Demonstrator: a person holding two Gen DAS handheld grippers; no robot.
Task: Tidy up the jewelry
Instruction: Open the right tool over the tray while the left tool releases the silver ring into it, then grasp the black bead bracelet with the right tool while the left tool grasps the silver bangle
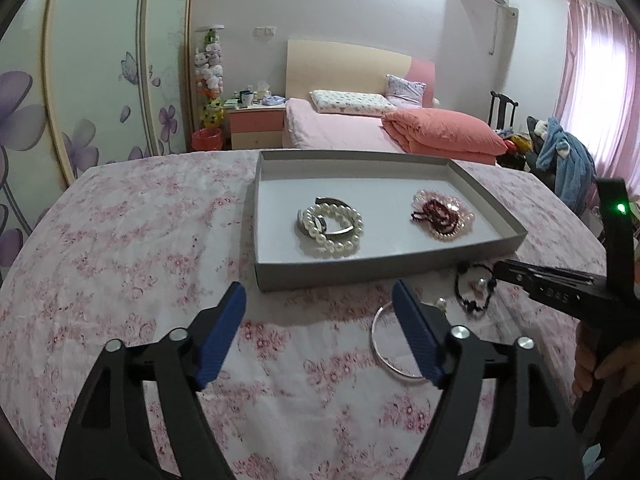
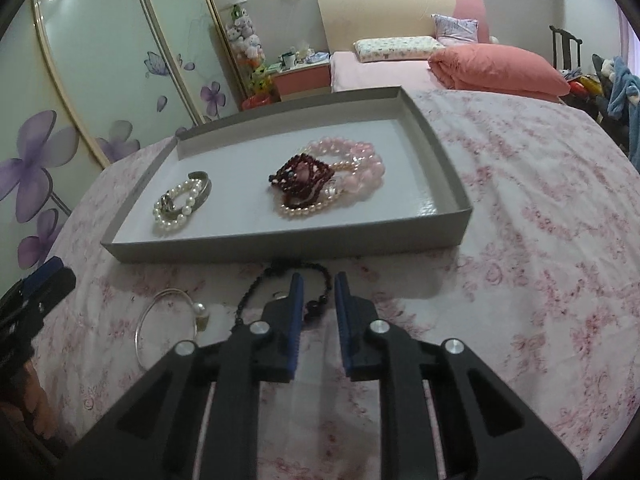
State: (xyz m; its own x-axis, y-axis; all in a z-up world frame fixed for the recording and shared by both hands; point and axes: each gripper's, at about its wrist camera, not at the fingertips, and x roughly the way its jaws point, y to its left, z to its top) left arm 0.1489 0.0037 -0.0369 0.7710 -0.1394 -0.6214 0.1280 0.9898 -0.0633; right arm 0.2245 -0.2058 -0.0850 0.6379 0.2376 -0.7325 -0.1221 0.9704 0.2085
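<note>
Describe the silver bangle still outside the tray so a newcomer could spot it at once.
Start at the grey tray on the floral tablecloth. In front of its near wall lie two loose pieces. The silver bangle is the thin plain metal hoop with a pearl at its end, left of the black bead bracelet.

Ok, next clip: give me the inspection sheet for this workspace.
Surface: pink floral cloth.
Job's things: grey tray holds pearl bracelet with metal cuff, plus pink and dark red beads; silver bangle and black bead bracelet lie on the cloth.
Clutter: nothing seen.
Grippers: left gripper open, empty; right gripper jaws narrow, over the black bead bracelet, grip unclear.
Cables: nothing seen.
Surroundings: bed, wardrobe, curtains.
</note>
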